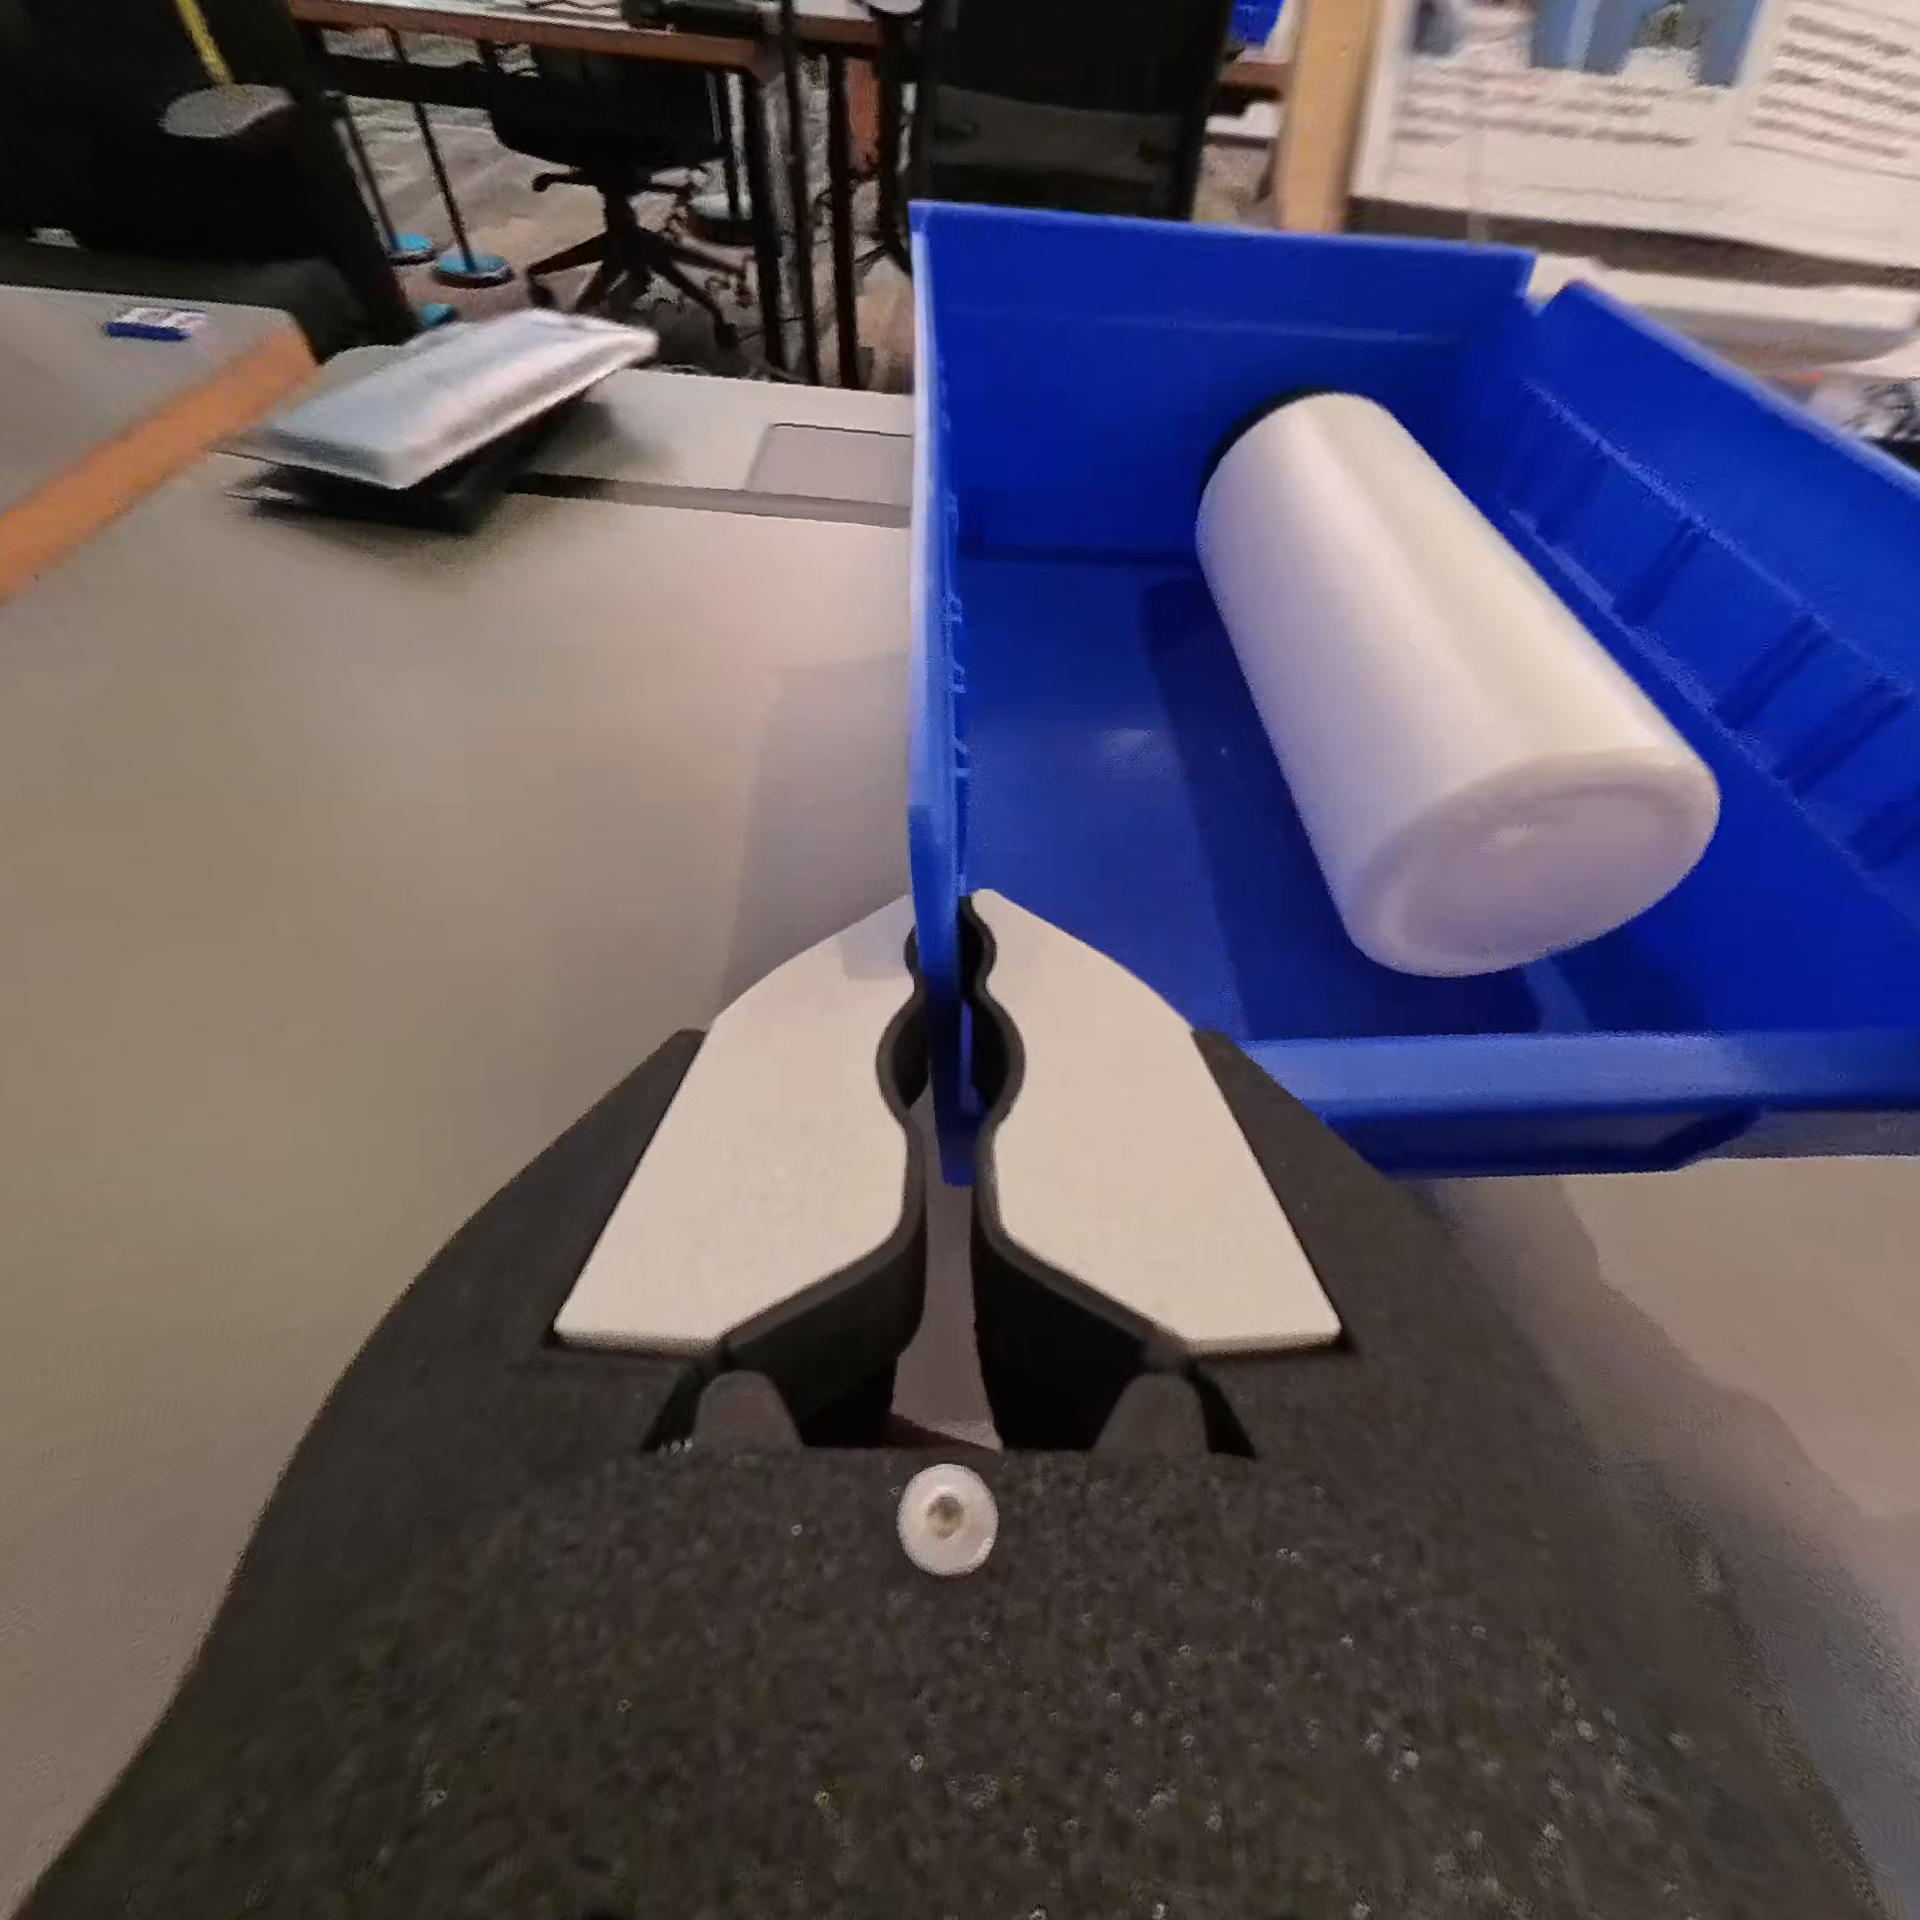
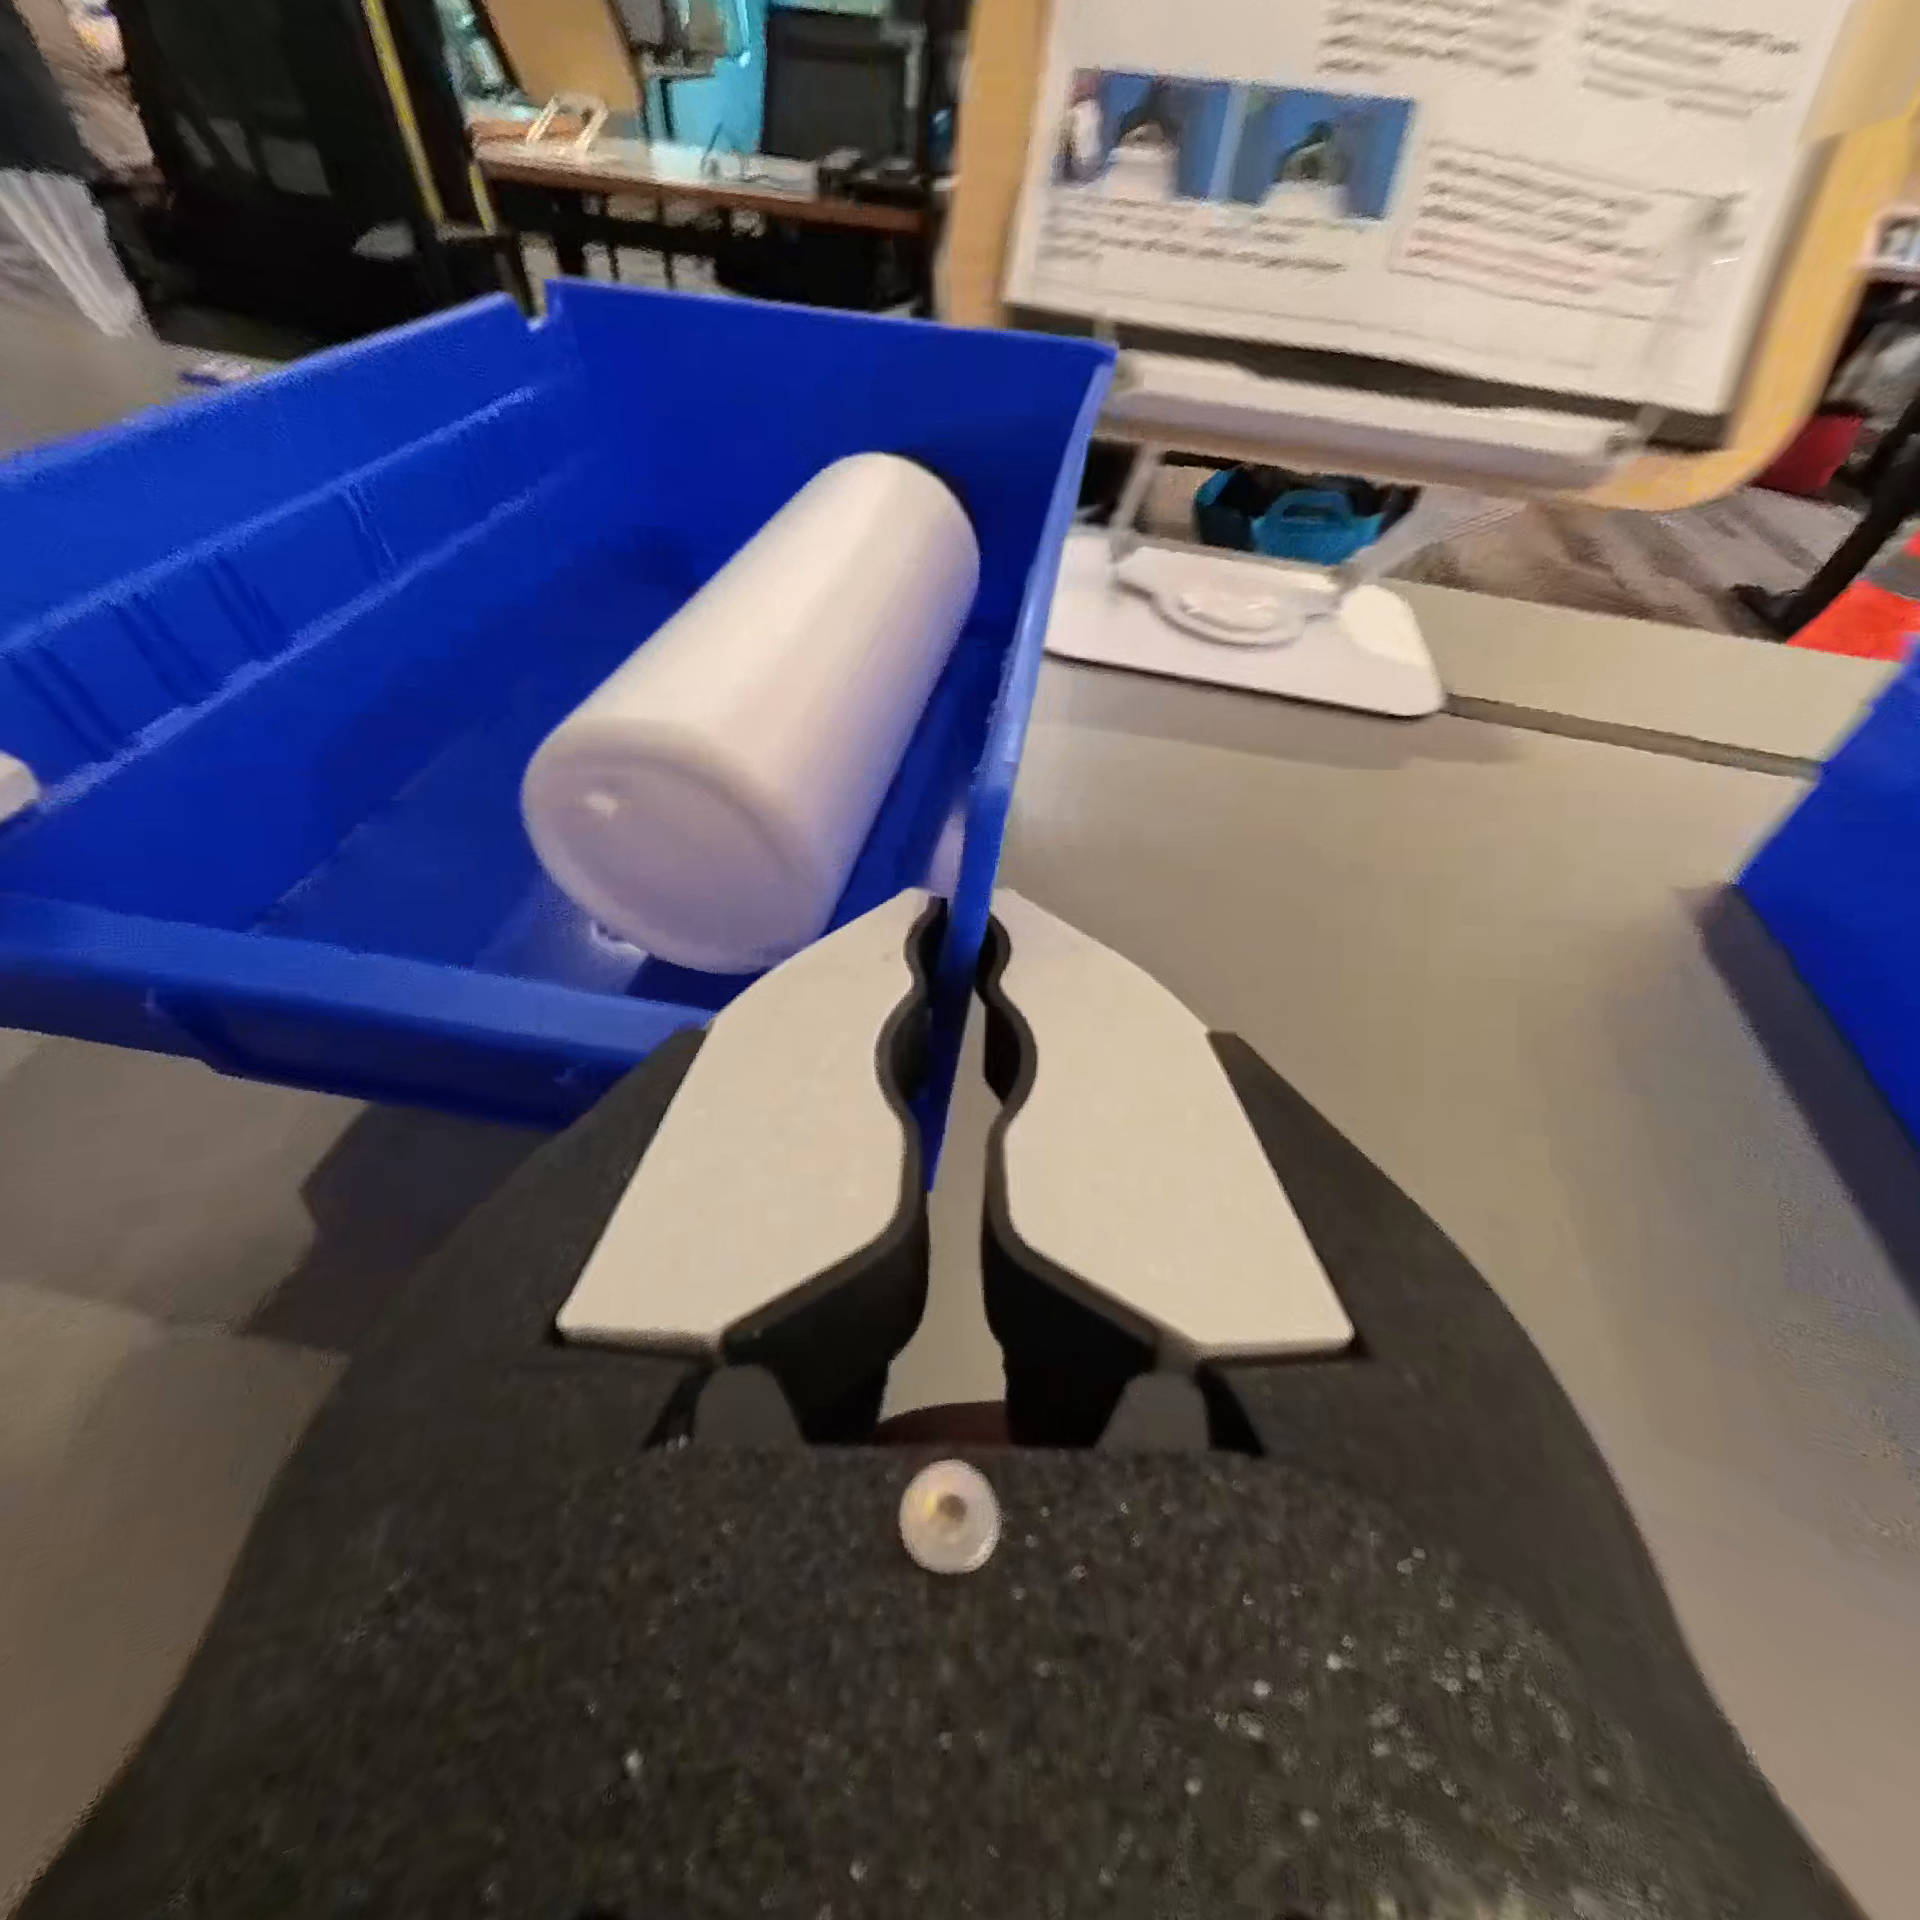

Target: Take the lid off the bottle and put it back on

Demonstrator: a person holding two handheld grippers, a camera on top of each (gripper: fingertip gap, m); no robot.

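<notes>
A white bottle (image 1: 1434,675) lies on its side inside a blue bin (image 1: 1143,343), its flat base towards me. Its far end is mostly hidden, so I cannot make out the lid. My left gripper (image 1: 951,925) is shut on the bin's left side wall, pads pressed on the thin blue edge. In the right wrist view the bottle (image 2: 769,707) lies against the right wall of the bin (image 2: 312,488). My right gripper (image 2: 961,914) is shut on that right wall. The bin looks raised a little above the grey table (image 2: 1351,987), with its shadow under it.
A flat grey stack (image 1: 447,405) lies at the table's far left, beside an orange strip (image 1: 135,468). A second blue bin (image 2: 1849,883) stands at the right edge. A white stand (image 2: 1247,623) holding a poster board sits at the back right. Chairs and desks stand beyond.
</notes>
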